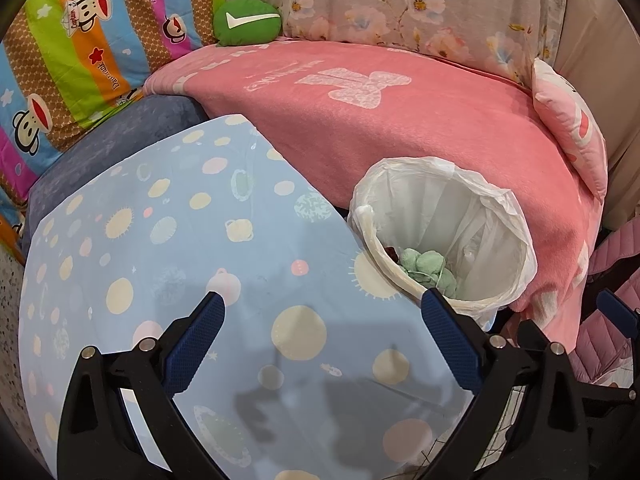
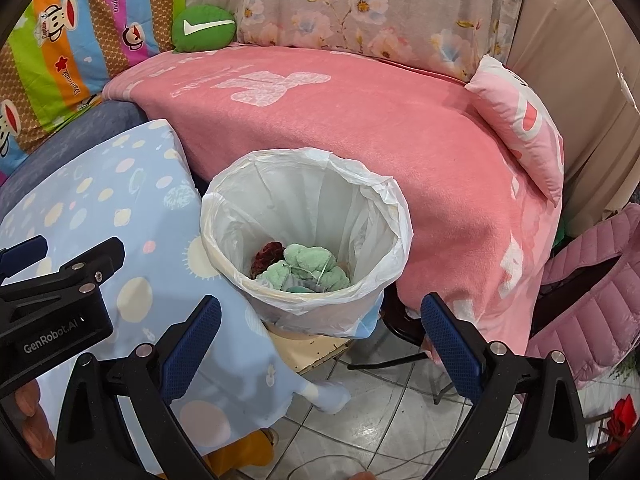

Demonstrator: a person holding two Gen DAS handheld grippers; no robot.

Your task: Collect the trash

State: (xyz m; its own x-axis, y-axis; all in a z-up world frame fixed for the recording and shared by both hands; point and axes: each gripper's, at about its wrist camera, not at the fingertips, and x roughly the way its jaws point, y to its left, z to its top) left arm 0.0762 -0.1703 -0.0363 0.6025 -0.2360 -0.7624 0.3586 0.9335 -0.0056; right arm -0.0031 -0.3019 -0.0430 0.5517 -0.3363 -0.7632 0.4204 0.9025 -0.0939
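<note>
Lying beyond spread fingers (image 2: 452,344): trash (image 2: 308,266).

The bin (image 2: 306,240) is standing between the table (image 2: 100,220) on its left and the blanket-draped couch (image 2: 360,120) behind it, with wadded trash (image 2: 308,268) lying inside; a small pillow (image 2: 520,120) is resting on the couch's right end

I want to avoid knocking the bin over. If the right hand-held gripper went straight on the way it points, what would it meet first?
Probably the white-lined trash bin: it sits just ahead of the open right hand-held gripper, centred between its fingers. Depth is unclear, so it might hit the near rim or pass over into the opening.
</note>
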